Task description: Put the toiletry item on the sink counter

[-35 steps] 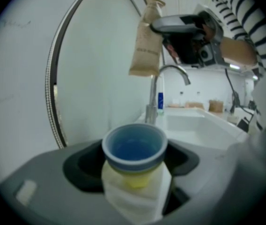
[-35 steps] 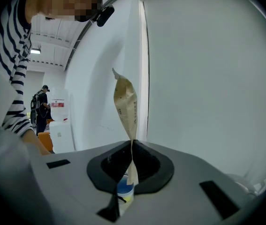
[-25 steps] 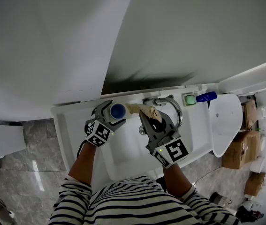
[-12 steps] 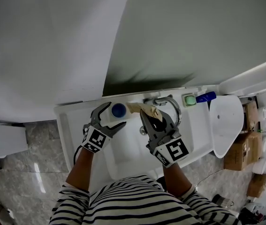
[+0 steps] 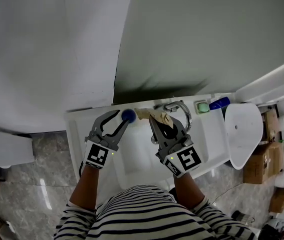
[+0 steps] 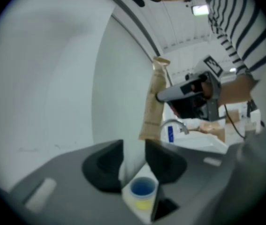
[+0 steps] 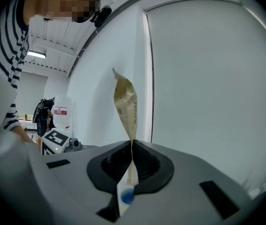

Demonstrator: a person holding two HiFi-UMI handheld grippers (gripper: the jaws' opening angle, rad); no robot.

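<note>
Toiletry jar (image 5: 128, 115) stands on the sink worktop (image 5: 79, 124), open to a knock.
Head view: the blue-lidded jar sits near the worktop's back edge, left of the faucet (image 5: 182, 111), and the left gripper (image 5: 120, 118) overlaps it at centre frame; a dip could clip the lid and tip it into the basin. Left gripper view: the jaws have just been closing to a narrow gap, nothing between them, the jar below at bottom centre. Right gripper view: the right gripper (image 7: 132, 153) pinches a tan pouch (image 7: 125, 102) by its thin lower edge; it may slip or swing onto the jar.
</note>
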